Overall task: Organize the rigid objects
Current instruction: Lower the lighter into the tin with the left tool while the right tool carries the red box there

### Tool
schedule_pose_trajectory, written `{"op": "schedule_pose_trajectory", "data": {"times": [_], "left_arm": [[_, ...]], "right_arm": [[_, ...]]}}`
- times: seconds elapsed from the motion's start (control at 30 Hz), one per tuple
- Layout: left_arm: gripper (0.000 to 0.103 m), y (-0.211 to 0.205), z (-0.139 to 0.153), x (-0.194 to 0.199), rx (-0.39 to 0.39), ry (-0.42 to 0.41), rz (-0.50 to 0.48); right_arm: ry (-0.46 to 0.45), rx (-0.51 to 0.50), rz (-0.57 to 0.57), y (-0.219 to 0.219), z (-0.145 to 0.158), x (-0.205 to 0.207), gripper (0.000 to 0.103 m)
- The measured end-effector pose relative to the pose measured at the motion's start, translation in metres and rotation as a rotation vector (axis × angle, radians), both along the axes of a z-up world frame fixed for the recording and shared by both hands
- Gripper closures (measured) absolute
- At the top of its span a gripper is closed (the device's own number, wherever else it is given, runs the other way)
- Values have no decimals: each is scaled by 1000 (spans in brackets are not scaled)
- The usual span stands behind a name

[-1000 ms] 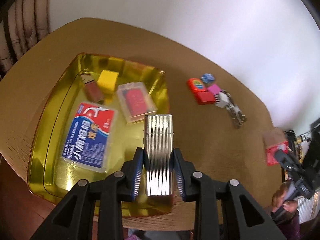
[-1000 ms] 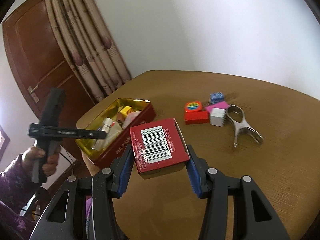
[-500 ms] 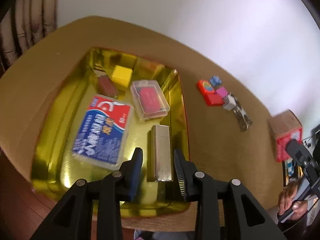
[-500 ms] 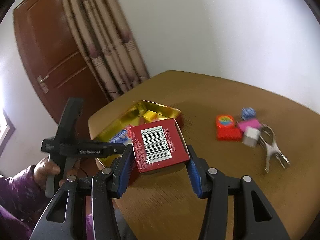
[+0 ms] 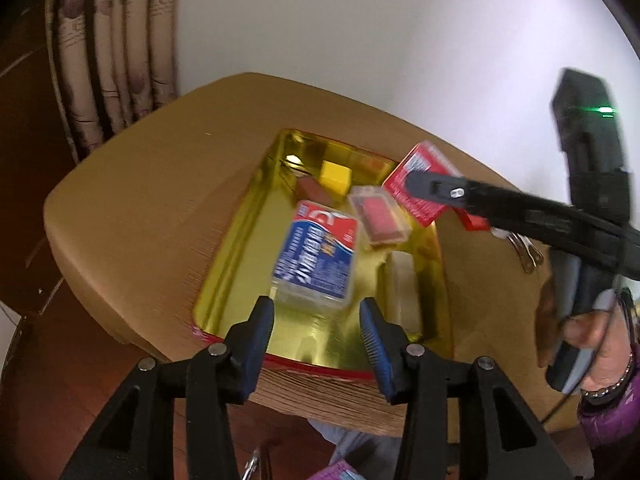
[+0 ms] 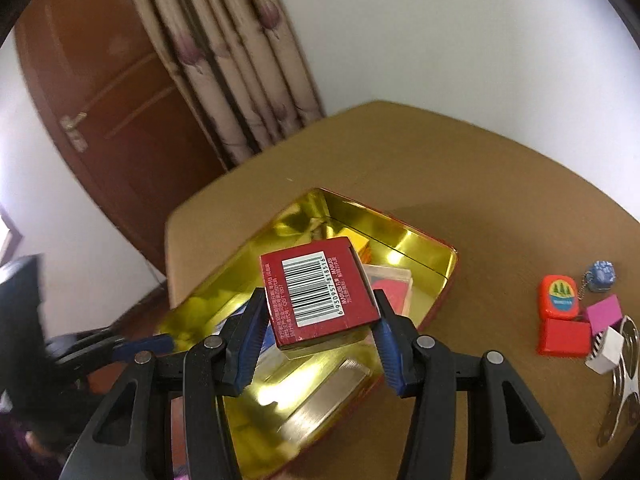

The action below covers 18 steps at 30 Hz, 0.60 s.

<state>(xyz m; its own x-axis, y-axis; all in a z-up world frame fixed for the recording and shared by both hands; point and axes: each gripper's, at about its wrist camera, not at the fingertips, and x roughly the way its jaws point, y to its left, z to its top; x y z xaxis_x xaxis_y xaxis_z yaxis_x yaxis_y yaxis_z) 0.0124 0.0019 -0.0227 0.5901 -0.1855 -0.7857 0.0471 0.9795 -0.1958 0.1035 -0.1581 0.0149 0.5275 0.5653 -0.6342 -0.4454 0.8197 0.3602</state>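
A gold tin tray (image 5: 240,248) (image 6: 416,244) lies on the wooden table. In it are a blue toothpick box (image 5: 316,256), a clear case with a red card (image 5: 380,216), a yellow block (image 5: 335,176), a brown piece (image 5: 314,192) and a silver lighter (image 5: 404,288) (image 6: 320,404). My left gripper (image 5: 317,326) is open and empty above the tray's near edge. My right gripper (image 6: 318,332) is shut on a red barcode box (image 6: 318,288) (image 5: 418,188) and holds it over the tray.
On the table right of the tray lie an orange tape measure (image 6: 558,294), a red block (image 6: 564,338), a pink block (image 6: 604,310), a white cube (image 6: 608,350), a blue keychain (image 6: 602,274) and a metal clip (image 6: 624,392). Curtain and door stand behind.
My left gripper let go of the silver lighter in the tray and drew back. My right gripper carried the red box from beside the tray to above it.
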Motion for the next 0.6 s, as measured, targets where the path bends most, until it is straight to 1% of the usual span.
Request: {"op": "schedule_pose_trajectory", "data": {"times": [0.13, 0.23, 0.3, 0.43, 0.47, 0.5, 0.53, 0.6], "left_arm": [[56, 12, 1, 1, -3, -15, 31], [56, 16, -4, 4, -17, 7, 33], [56, 18, -7, 8, -25, 18, 31], [56, 21, -9, 8, -14, 16, 38], [56, 21, -9, 8, -11, 15, 40], [56, 20, -10, 8, -8, 16, 40], [56, 19, -10, 8, -3, 19, 38], [56, 17, -12, 10, 10, 23, 39]], "right_arm": [[42, -13, -26, 10, -17, 23, 55], [59, -58, -37, 20, -29, 32, 55], [64, -69, -40, 23, -33, 35, 55], [82, -38, -31, 25, -40, 41, 54], [83, -32, -31, 26, -40, 41, 53], [82, -28, -38, 26, -40, 42, 48], [78, -28, -49, 24, -40, 42, 47], [69, 6, -55, 16, -36, 37, 47]]}}
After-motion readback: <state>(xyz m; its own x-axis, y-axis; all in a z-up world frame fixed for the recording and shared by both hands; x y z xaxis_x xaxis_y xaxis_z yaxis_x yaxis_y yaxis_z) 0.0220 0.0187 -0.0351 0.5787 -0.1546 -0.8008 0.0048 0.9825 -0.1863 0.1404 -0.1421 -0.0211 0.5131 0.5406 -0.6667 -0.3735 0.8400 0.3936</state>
